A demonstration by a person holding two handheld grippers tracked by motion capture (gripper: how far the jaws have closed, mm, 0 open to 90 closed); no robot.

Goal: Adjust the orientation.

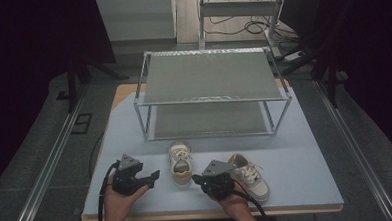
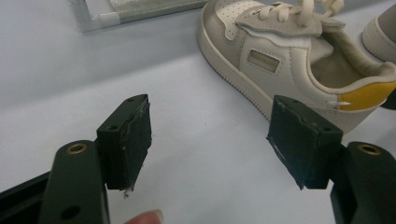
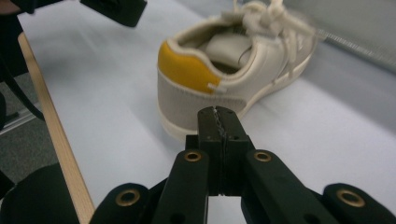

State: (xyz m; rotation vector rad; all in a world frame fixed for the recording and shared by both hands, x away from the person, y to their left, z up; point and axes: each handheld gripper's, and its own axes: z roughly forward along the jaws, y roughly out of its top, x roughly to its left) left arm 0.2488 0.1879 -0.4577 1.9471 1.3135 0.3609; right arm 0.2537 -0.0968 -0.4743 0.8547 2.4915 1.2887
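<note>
Left shoe: table centre, before rack, heel toward person.
Right shoe: just beside right gripper.
Left gripper: jaws wide, empty, aimed at left shoe for grasp.
Right gripper: jaws pressed together, empty, nosing heel.

Dim and murky from above, dark at both sides; close views brighter, soft, laces blurred.
</note>
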